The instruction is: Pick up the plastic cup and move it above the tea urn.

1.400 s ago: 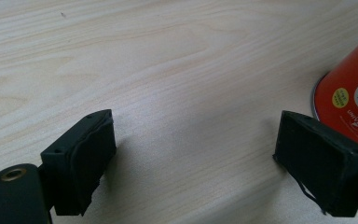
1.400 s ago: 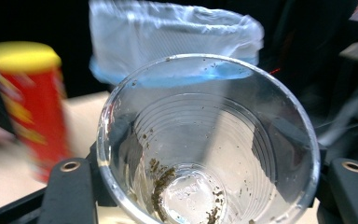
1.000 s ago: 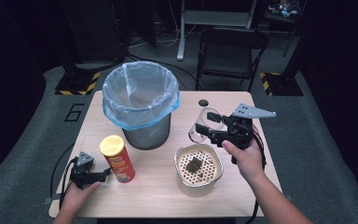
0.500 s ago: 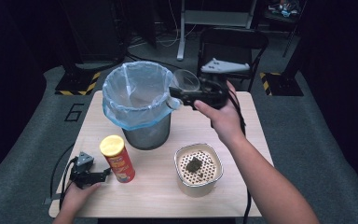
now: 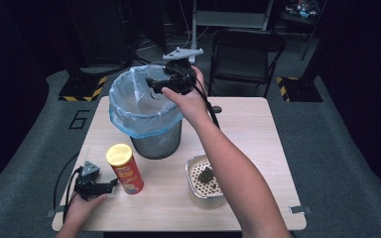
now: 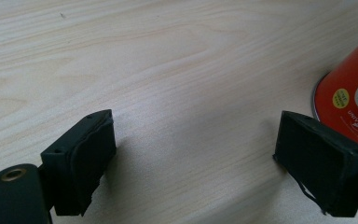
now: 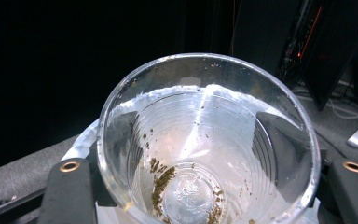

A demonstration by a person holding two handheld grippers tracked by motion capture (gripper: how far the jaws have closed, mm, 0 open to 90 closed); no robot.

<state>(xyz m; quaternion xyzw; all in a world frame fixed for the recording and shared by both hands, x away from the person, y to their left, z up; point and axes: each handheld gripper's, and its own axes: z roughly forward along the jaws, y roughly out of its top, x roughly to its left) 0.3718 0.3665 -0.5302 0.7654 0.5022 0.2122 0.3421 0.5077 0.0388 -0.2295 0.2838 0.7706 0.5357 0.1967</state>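
The right claw (image 5: 154, 84) is clamped on a clear plastic cup (image 7: 207, 140), one jaw against each side of its wall, and holds it over the mouth of the bin (image 5: 149, 111) lined with a blue bag, which stands toward the far left of the table (image 5: 258, 129); the right gripper view looks down into the cup, where only brown crumbs cling to the bottom and lower wall. My reading is that the step in hand is throwing the cup away, or tipping its dregs into the bin; which of the two I cannot tell.

The left claw (image 6: 205, 154) rests on the table near the near left corner, jaws wide apart and gripping nothing; the red can with a yellow lid (image 5: 124, 168) stands just beside one jaw.

Near the near edge sits a metal strainer (image 5: 206, 181) with a dark lump inside.

Next, probably: keep the cup well inside the rim before the jaws part, so it falls in the bag and not on the table.
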